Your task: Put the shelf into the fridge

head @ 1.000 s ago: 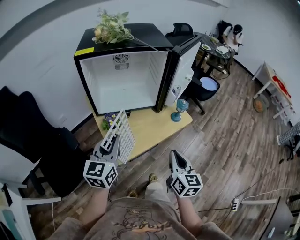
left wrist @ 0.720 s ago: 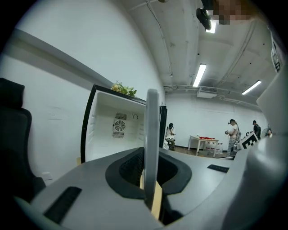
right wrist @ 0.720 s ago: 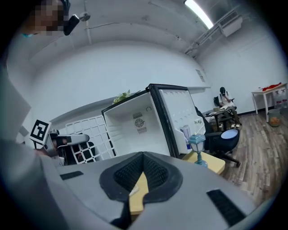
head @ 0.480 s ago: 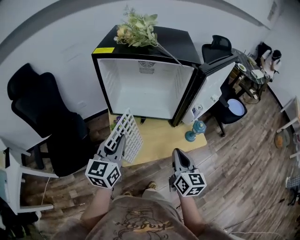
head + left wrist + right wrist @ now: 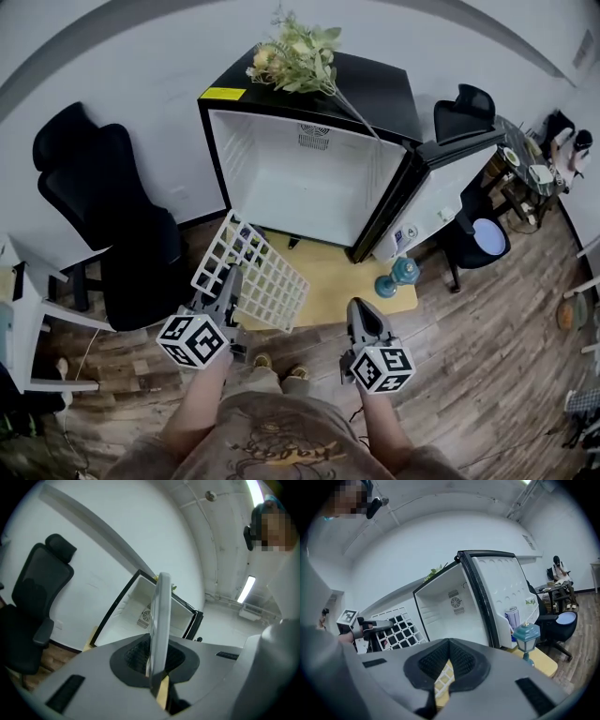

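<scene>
The shelf [image 5: 255,272] is a white wire grid of square cells with a thicker outer frame. It is flat and rectangular and carries nothing. The left gripper [image 5: 228,286] holds it by its near edge, and it fans out from the jaws toward the fridge [image 5: 300,187]. It is tilted, and hangs over the floor and the front left part of the low wooden worktop [image 5: 333,281]. It is still outside the fridge, in front of the open compartment and clear of it.

In the left gripper view the shelf [image 5: 161,616] shows edge-on as a thin pale strip rising from between the jaws, which are clamped on it, with the fridge [image 5: 133,609] beyond.

The right gripper [image 5: 357,314] hangs to the right of the shelf and apart from it. Its jaws are closed together with nothing between them. In its own view the shelf [image 5: 401,627] and the left gripper [image 5: 391,625] show at the left.

The fridge is a small black one with a bare white interior, and its door [image 5: 441,187] is swung wide to the right. A can [image 5: 512,617] stands in the door rack. A bunch of flowers [image 5: 300,58] lies on top. A small blue lantern [image 5: 399,275] stands on the worktop's right front corner. A black office chair [image 5: 103,206] stands left of the fridge.
</scene>
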Demonstrator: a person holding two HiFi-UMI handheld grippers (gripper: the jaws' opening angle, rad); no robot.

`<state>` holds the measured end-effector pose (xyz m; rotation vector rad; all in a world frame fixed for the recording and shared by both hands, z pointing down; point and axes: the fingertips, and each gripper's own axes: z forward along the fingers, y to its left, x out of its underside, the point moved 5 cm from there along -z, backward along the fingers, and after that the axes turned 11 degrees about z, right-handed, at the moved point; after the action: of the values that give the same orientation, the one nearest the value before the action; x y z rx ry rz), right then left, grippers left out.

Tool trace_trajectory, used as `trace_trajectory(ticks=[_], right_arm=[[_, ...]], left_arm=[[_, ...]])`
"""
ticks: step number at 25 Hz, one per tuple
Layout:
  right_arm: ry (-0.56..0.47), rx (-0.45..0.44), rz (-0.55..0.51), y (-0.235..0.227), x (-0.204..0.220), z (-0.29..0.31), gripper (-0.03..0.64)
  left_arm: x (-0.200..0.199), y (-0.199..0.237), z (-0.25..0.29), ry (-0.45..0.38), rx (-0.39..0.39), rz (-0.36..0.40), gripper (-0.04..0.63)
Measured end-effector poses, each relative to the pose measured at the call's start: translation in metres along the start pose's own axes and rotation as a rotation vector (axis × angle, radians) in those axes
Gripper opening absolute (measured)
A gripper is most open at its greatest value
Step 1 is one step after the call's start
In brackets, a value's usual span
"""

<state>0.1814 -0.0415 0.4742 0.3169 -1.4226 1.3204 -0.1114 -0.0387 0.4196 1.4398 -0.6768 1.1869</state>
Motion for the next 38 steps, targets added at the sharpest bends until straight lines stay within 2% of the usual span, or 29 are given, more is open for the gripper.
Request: trace_trajectory(ticks=[10,13,23,30,38], right_arm=[[-0.005,0.016,0.041,0.001,0.002,0.002,-0.005],[-0.011,0.015,0.048,0.008,0.003,0.004,-0.005],[-0.075,0.041,0.041,0.02,-0.01,0.001,-0.005],[-0.088,0.058,0.073,0.021,-0.005,0.0,-0.005],[-0.072,-0.002,0.161,0.024,0.005,0.003,-0.005]], left_arm=[[-0.003,0.032,0.008,-0.139,-0.013,-0.379,0.048],[-0.004,0.037,0.014,-0.183,0.018,-0.489,0.049],[0.004,0.063,0.032,-0.231,0.03,-0.699,0.049],[0.007,0.072,0.043,-0.283,0.034,-0.85,0.051],[0.006,0.072,0.05,-0.292,0.054,-0.908,0.051]])
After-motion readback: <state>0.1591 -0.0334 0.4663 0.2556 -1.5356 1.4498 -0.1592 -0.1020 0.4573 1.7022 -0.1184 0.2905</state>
